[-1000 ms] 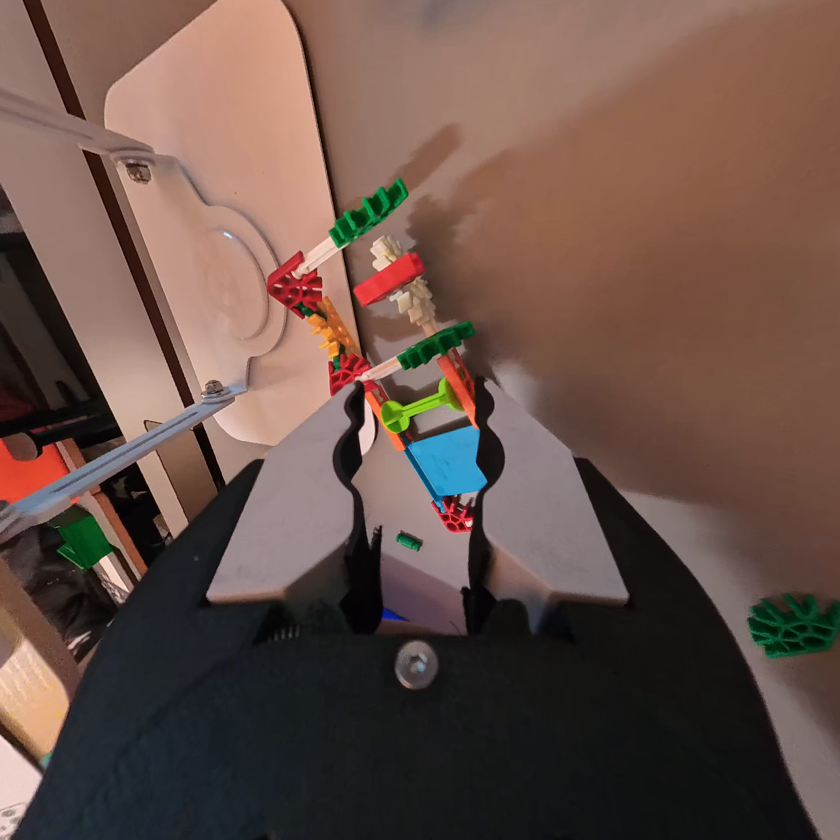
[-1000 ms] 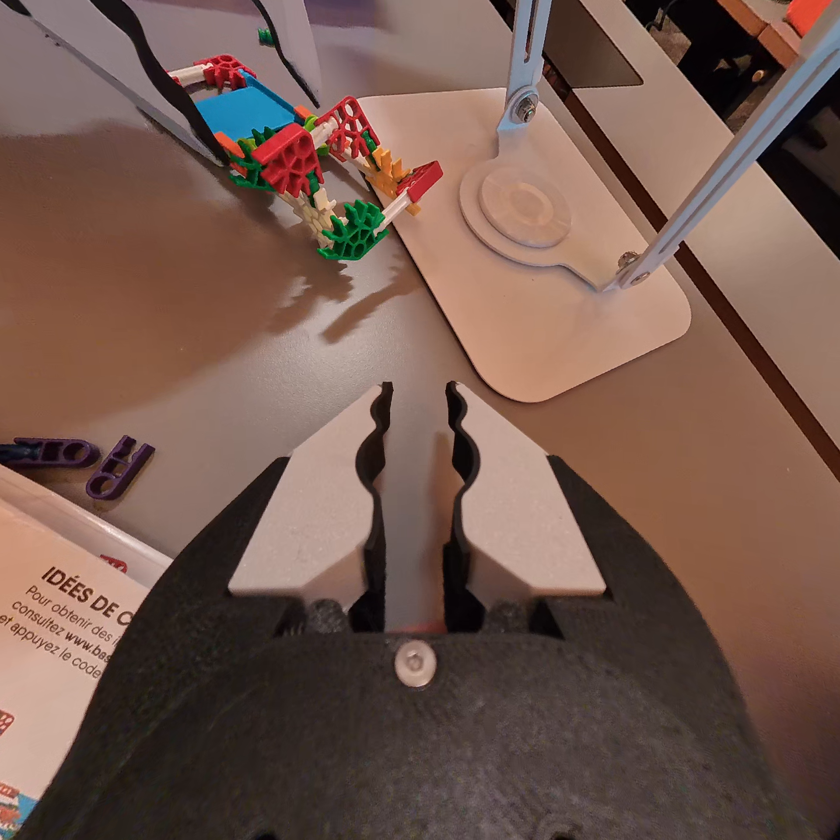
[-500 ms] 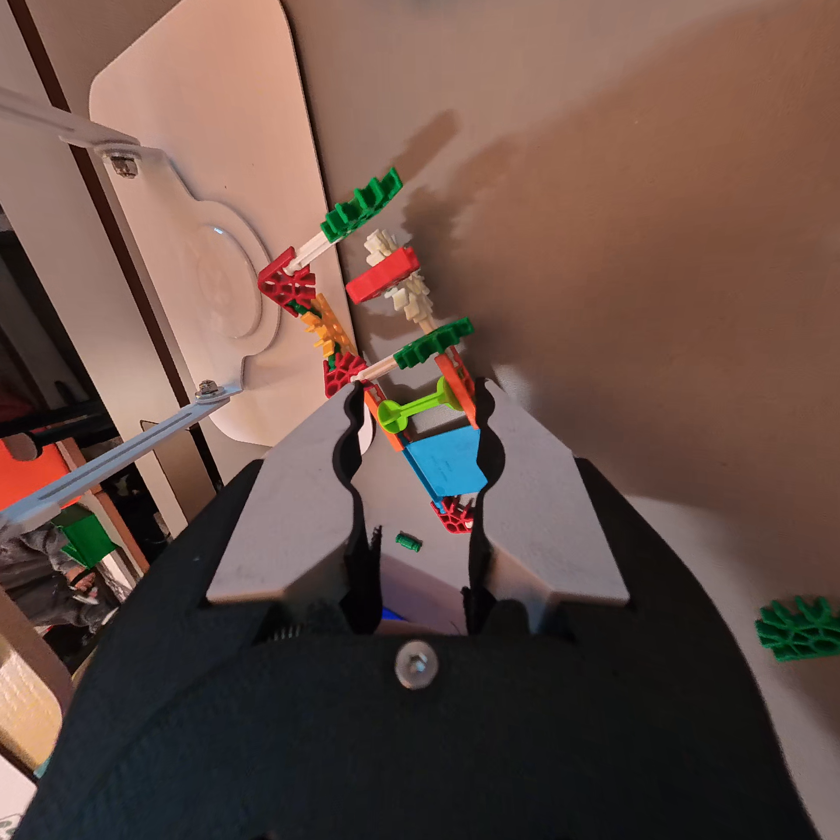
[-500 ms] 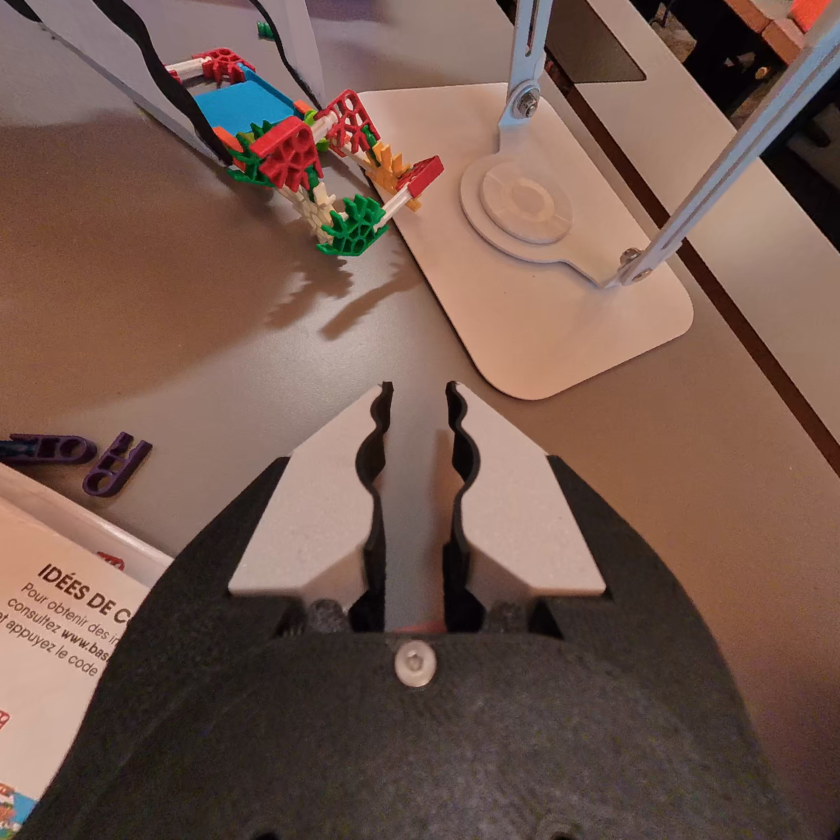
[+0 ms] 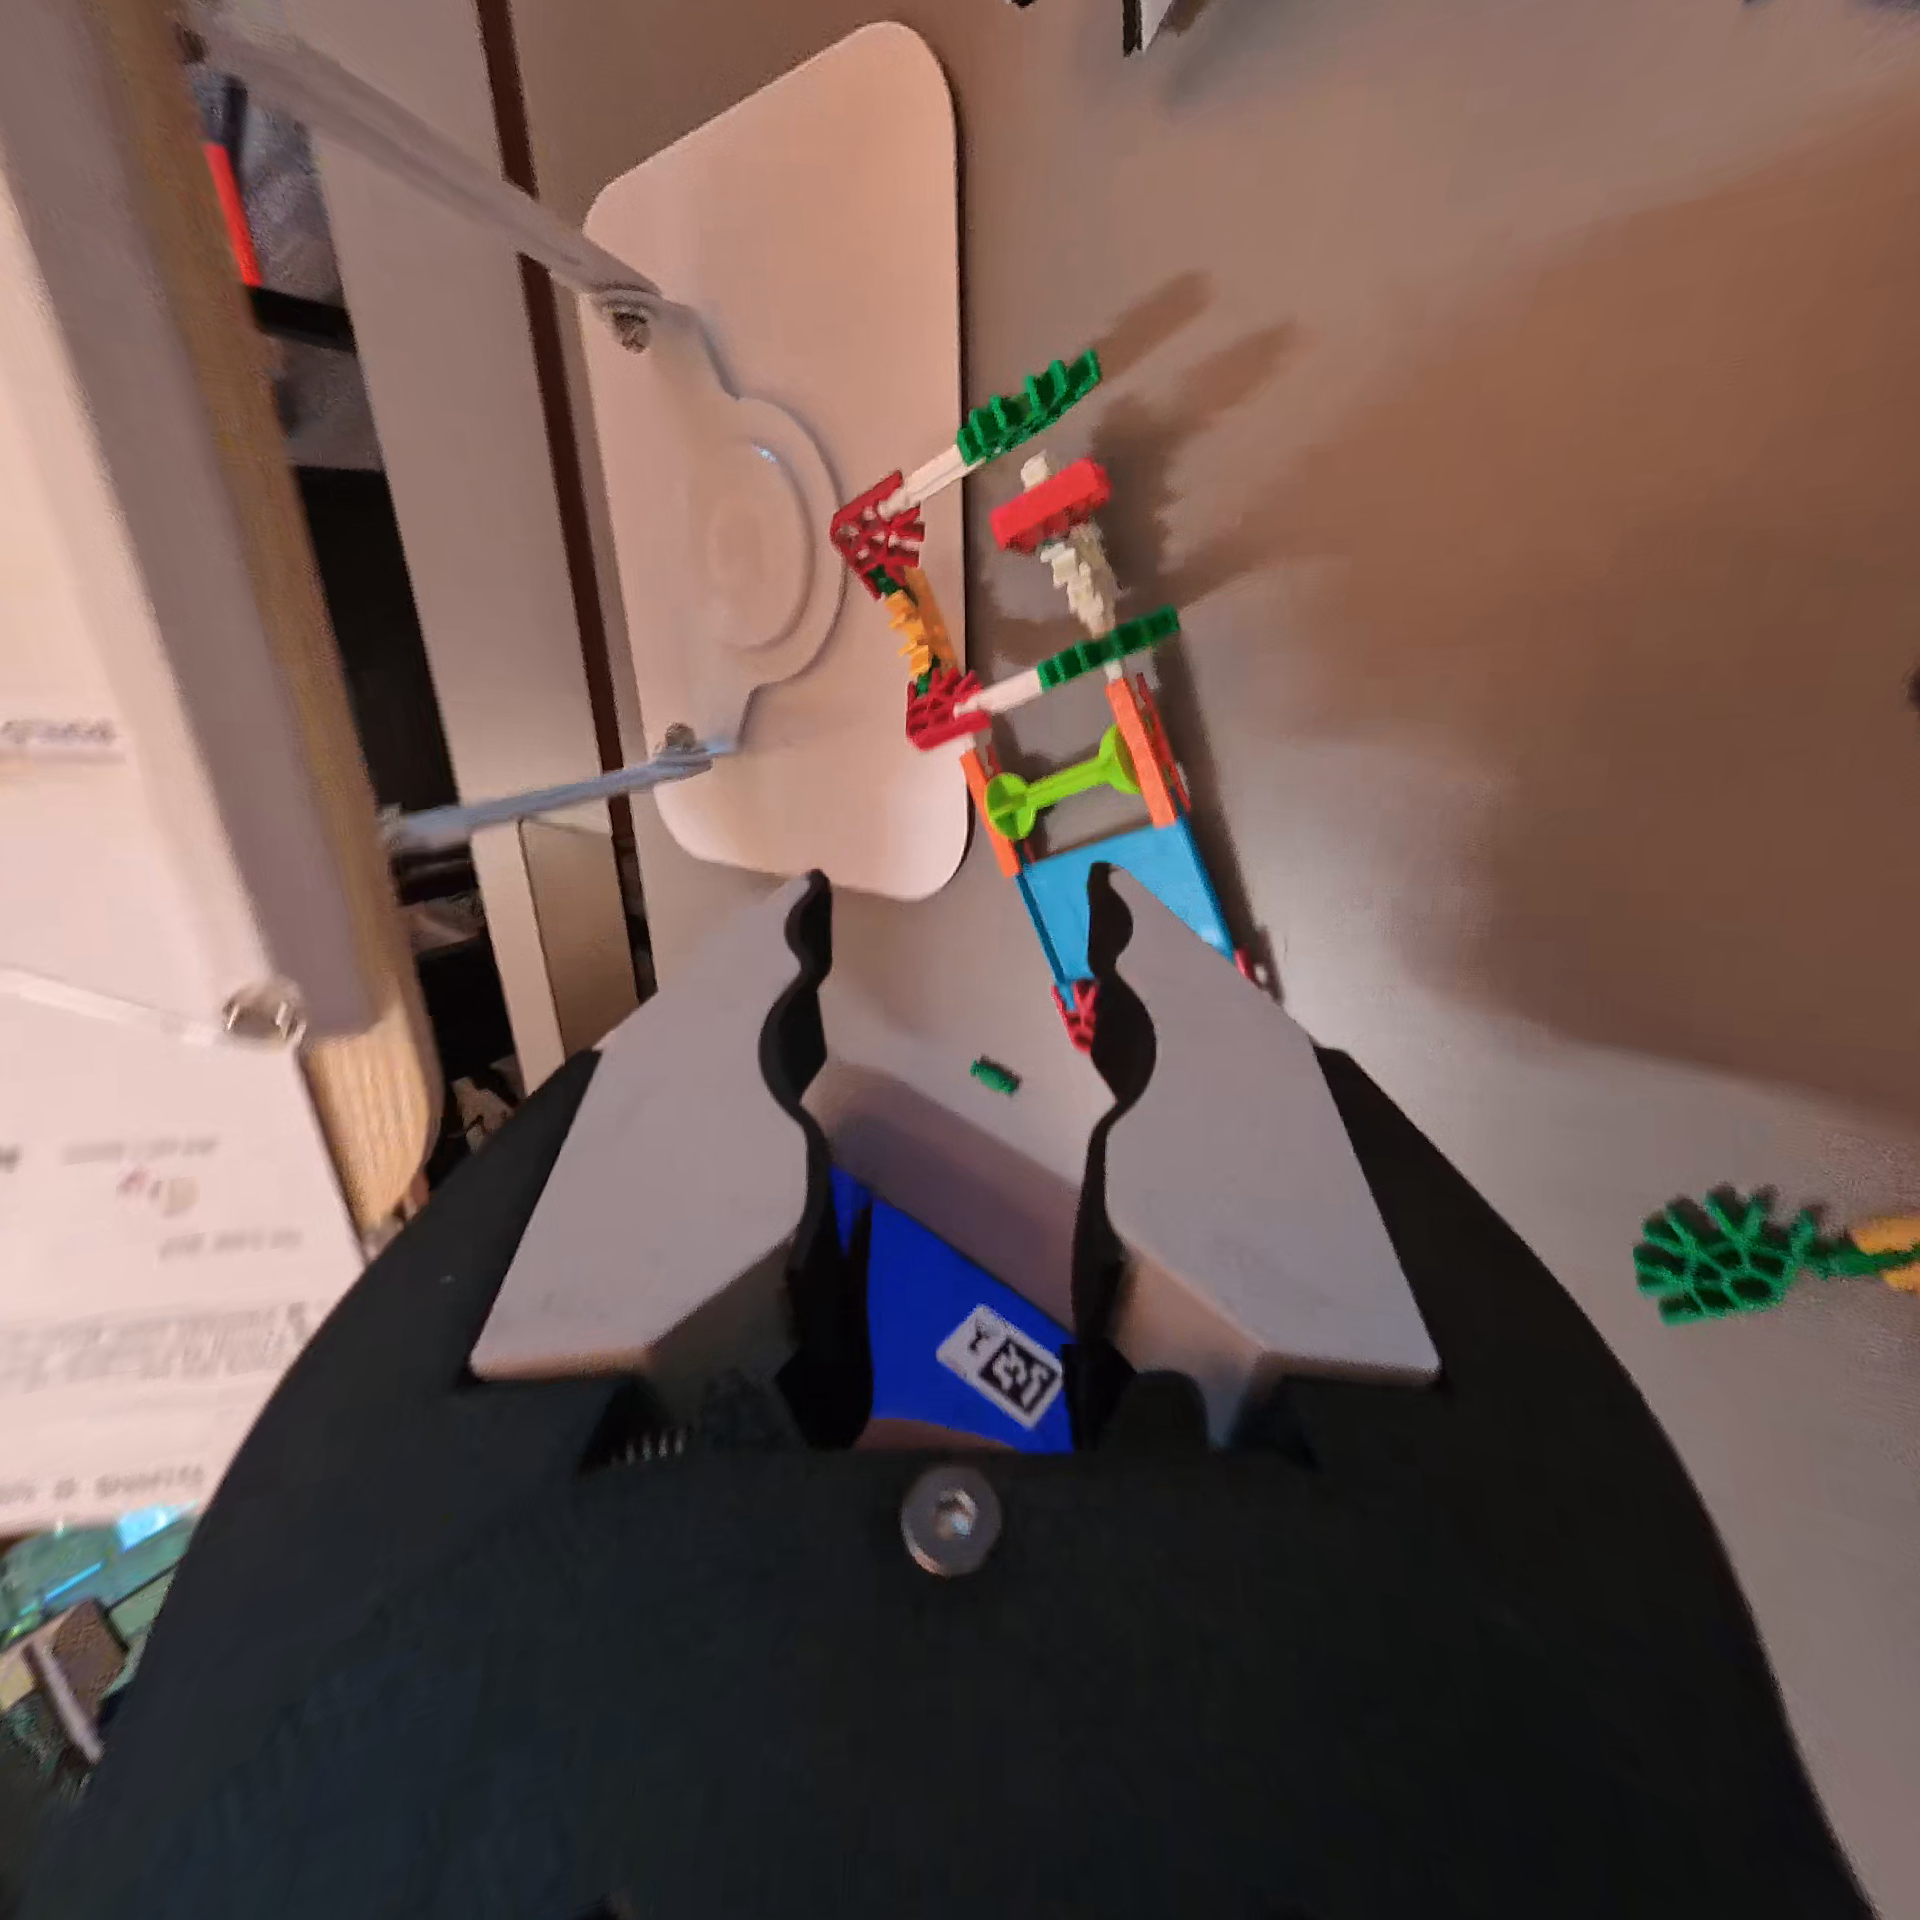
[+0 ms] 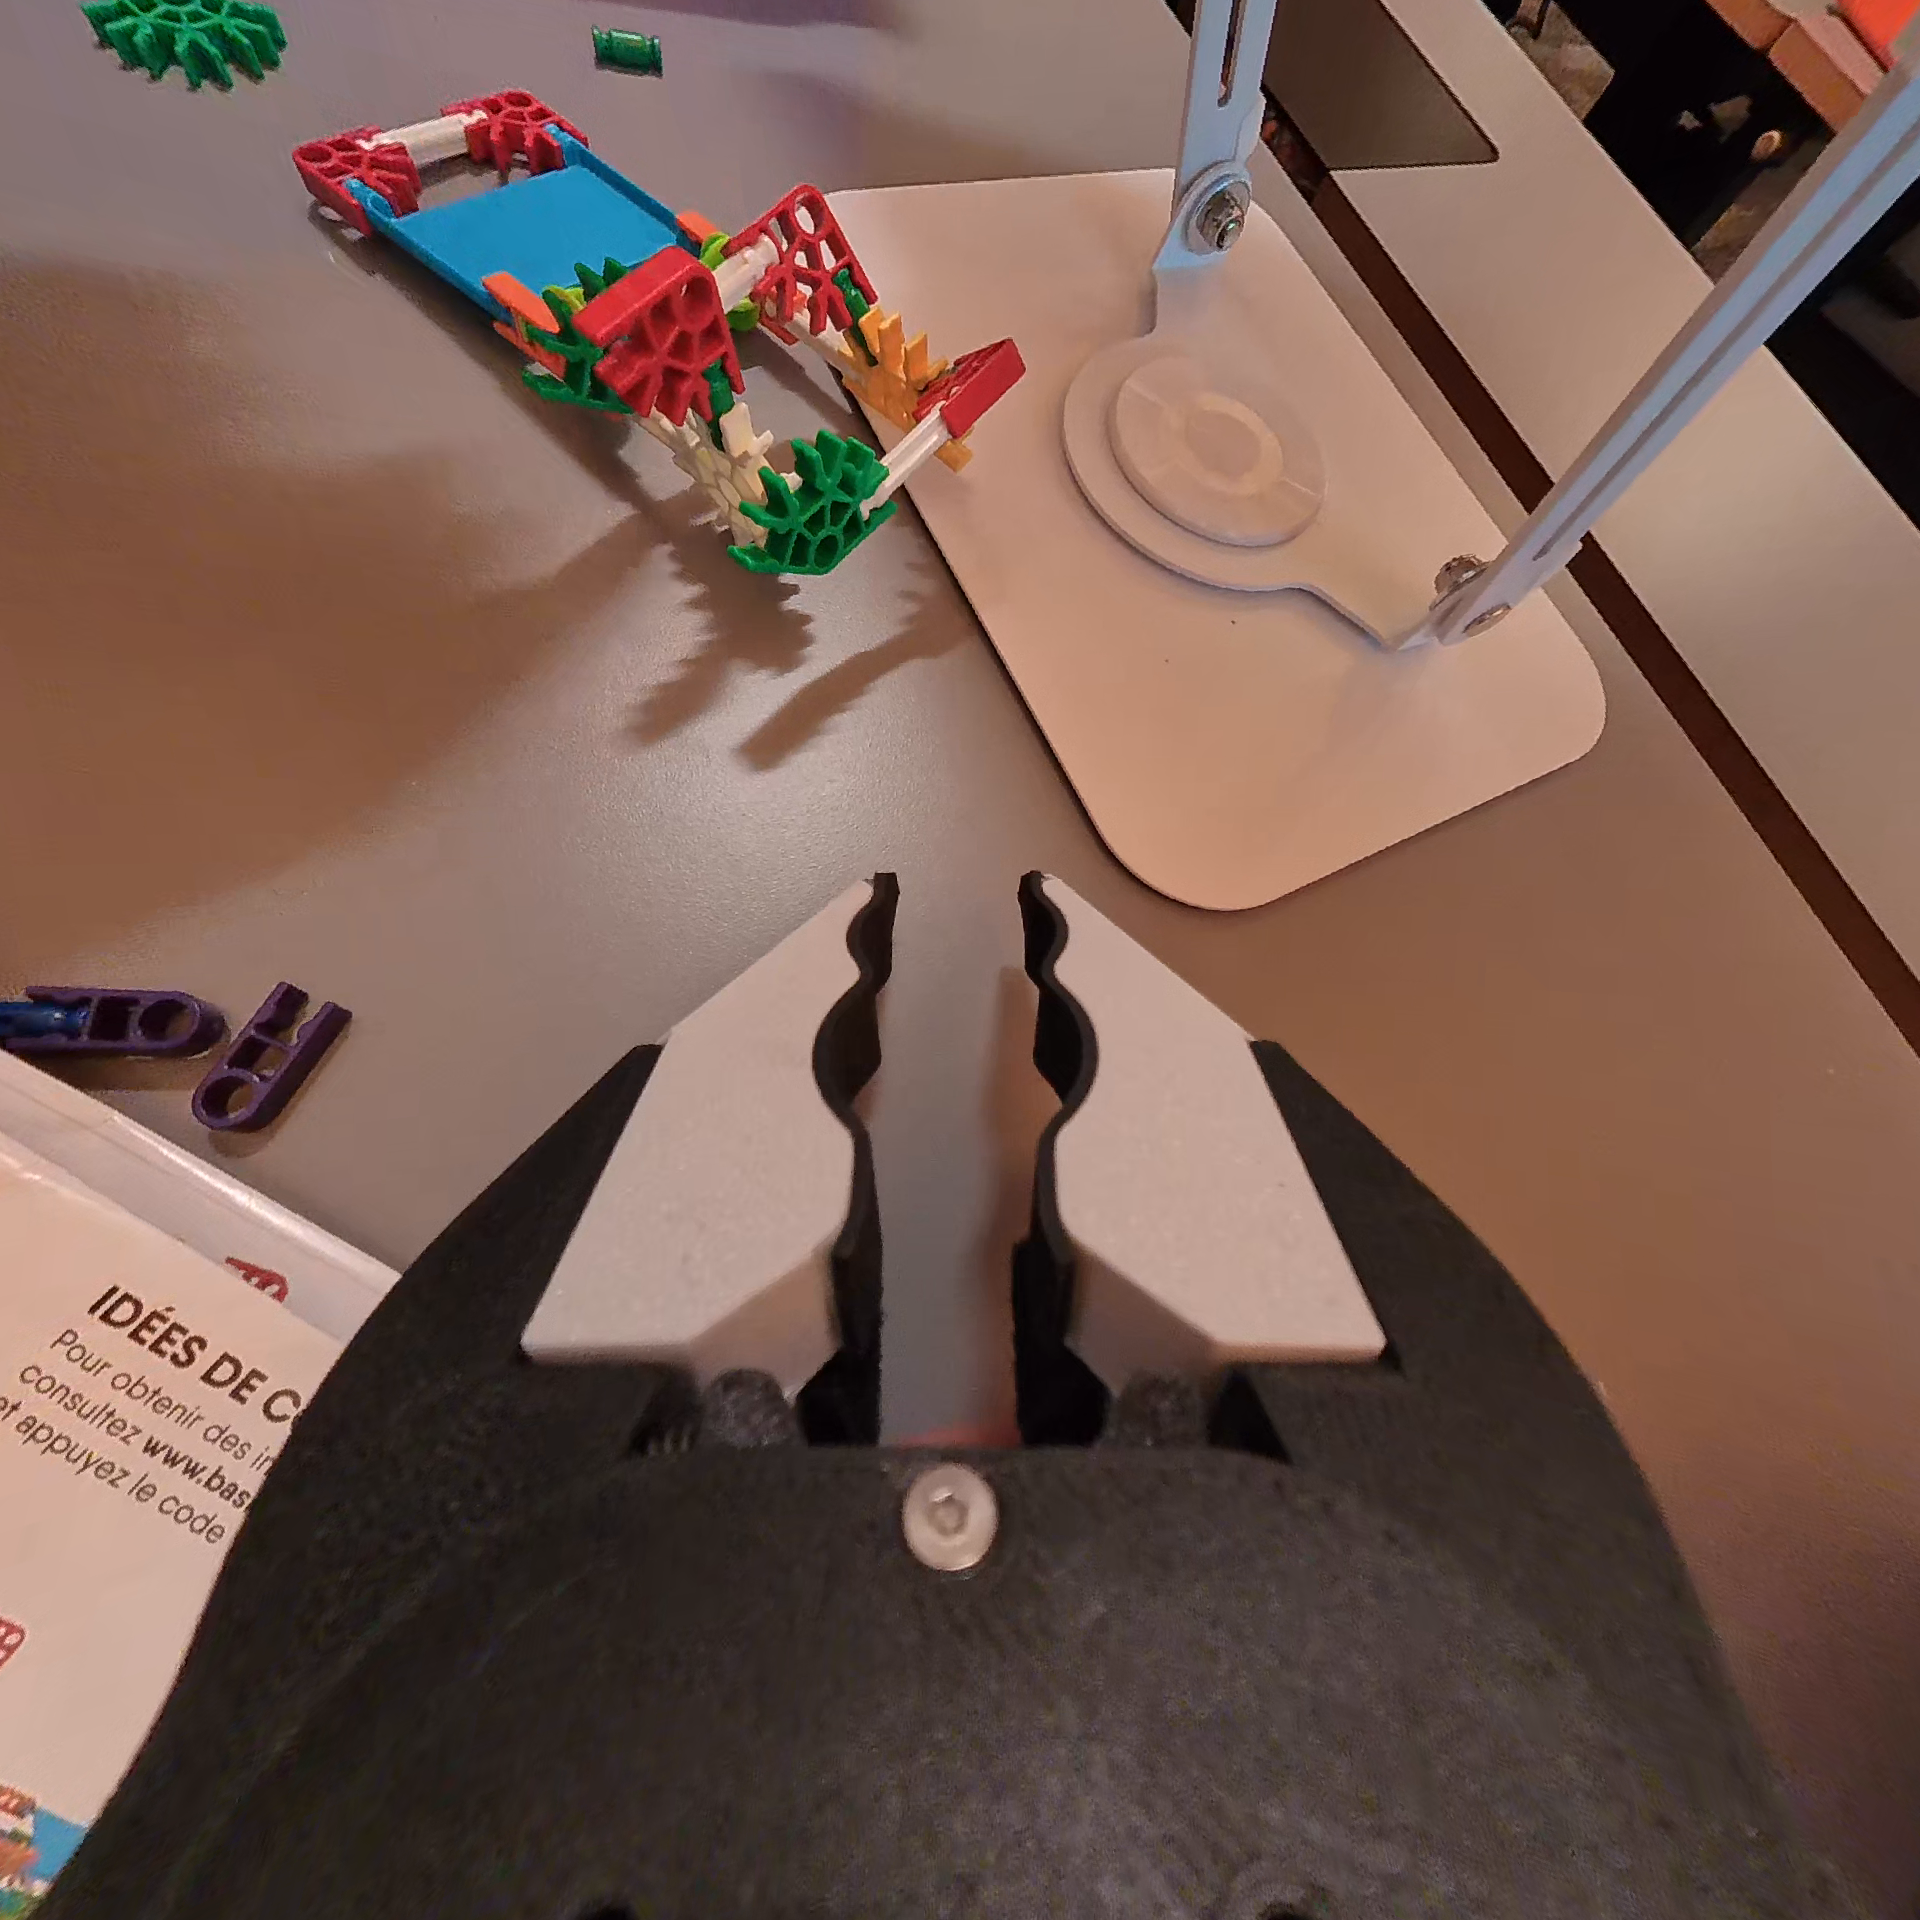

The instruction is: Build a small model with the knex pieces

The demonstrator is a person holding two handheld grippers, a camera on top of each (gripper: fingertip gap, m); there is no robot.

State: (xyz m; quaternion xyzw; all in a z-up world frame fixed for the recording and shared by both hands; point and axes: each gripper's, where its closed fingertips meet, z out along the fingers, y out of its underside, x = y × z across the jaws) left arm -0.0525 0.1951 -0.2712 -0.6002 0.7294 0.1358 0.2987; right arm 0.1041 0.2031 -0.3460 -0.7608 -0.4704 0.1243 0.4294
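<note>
The left gripper (image 5: 961, 894) has its jaws spread and empty, the toy construction model (image 5: 1049, 665) lying just ahead of its right jaw tip. The right gripper (image 6: 951, 883), jaws parted and empty, sits well short of the model. The model looks light and prone to snapping apart; its blue panel (image 6: 530, 229) seems the firmest hold.

One toy model (image 6: 644, 312), two purple connectors (image 6: 265, 1055), perhaps one green wheel (image 6: 187, 31).
</note>
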